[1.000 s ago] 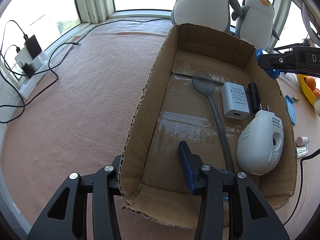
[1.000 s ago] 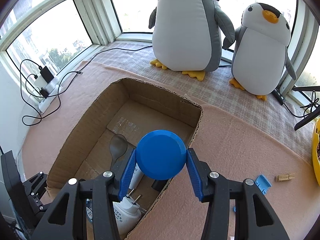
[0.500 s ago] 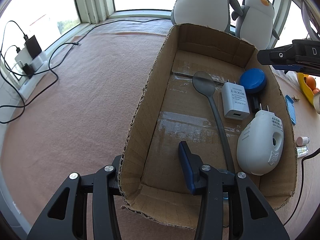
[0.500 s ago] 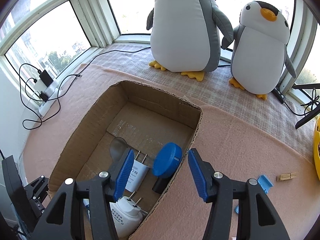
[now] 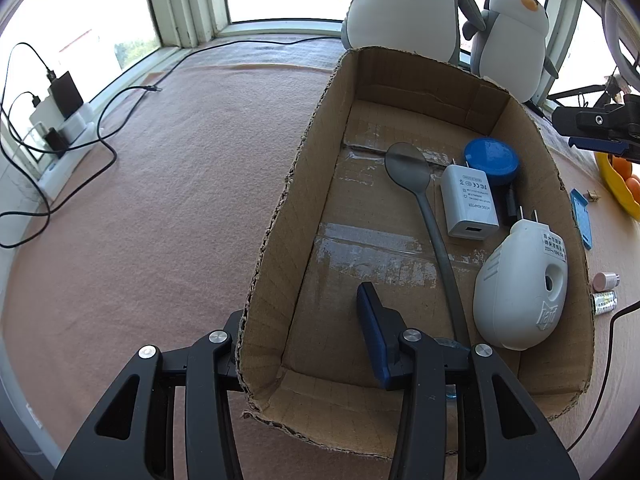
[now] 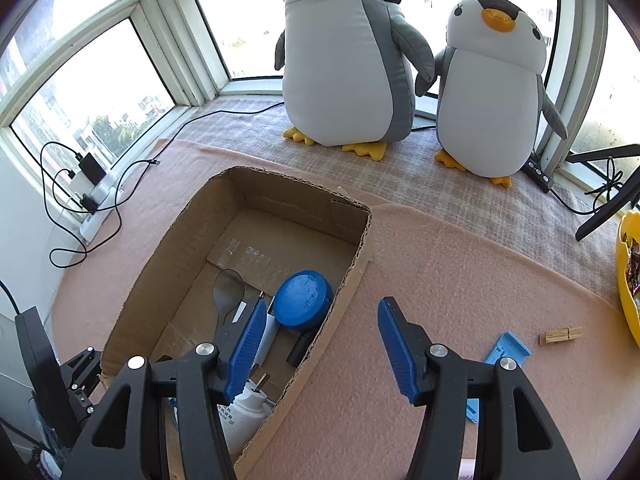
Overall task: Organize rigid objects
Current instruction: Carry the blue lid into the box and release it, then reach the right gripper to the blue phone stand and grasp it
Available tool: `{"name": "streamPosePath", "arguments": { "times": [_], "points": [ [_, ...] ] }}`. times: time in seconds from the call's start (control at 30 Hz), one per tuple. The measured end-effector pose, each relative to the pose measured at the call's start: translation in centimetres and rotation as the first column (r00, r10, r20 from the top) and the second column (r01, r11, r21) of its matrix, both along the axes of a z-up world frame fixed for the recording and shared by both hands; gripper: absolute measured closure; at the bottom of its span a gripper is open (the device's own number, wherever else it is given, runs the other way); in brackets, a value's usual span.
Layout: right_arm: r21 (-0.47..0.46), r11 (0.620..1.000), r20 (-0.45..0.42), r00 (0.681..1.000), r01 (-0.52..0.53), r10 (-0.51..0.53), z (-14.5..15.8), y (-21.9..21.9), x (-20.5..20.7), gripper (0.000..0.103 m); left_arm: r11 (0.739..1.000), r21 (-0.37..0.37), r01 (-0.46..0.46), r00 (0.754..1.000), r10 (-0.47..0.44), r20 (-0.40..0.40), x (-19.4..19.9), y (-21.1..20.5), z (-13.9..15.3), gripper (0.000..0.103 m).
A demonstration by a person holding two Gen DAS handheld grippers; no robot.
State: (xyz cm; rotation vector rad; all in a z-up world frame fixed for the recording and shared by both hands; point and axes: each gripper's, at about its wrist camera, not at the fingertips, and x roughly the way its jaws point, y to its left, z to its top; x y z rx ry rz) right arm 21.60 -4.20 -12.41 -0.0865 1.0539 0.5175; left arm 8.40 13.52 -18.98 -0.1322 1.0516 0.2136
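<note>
An open cardboard box (image 5: 280, 216) (image 6: 352, 276) lies on the pink cloth. Inside it lie a grey spoon (image 5: 416, 184), a white USB adapter (image 5: 470, 204), a white plug-in device (image 5: 520, 292), a small black object (image 5: 511, 206) and a round blue lid (image 5: 491, 157) (image 6: 304, 300). My left gripper (image 5: 304, 336) straddles the box's near left wall, one finger outside and one inside; I cannot tell whether it grips the wall. My right gripper (image 6: 320, 344) is open and empty above the box's right wall; it also shows in the left wrist view (image 5: 600, 136).
Two plush penguins (image 6: 348, 60) (image 6: 492, 92) stand behind the box. A blue plastic piece (image 6: 506, 350), a wooden clothespin (image 6: 560, 335) and a yellow bowl (image 6: 626, 280) lie right of the box. A power strip with chargers and cables (image 5: 60, 120) is at the left window.
My right gripper opened and let go of the blue lid, which dropped into the box beside the adapter. The gripper has drawn back to the right. The left gripper has not moved.
</note>
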Motion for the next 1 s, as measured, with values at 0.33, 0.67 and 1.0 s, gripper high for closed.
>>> {"name": "streamPosePath", "arguments": {
  "times": [0.33, 0.67, 1.0],
  "points": [
    [0.004, 0.993, -0.023, 0.992, 0.121, -0.121, 0.9, -7.1, 0.1, 0.049, 1.0, 0.002, 0.001, 1.0, -0.001, 0.0, 0.0, 0.0, 0.0, 0.061],
    [-0.019, 0.969, -0.099, 0.964, 0.246, -0.247, -0.9, -12.9, 1.5, 0.049, 1.0, 0.004, 0.002, 1.0, -0.002, -0.001, 0.0, 0.0, 0.1, 0.061],
    [-0.013, 0.943, -0.29, 0.901, 0.332, -0.321, -5.5, -14.5, 2.7, 0.049, 1.0, 0.005, 0.003, 1.0, -0.003, -0.001, 0.0, 0.0, 0.1, 0.061]
  ]
}}
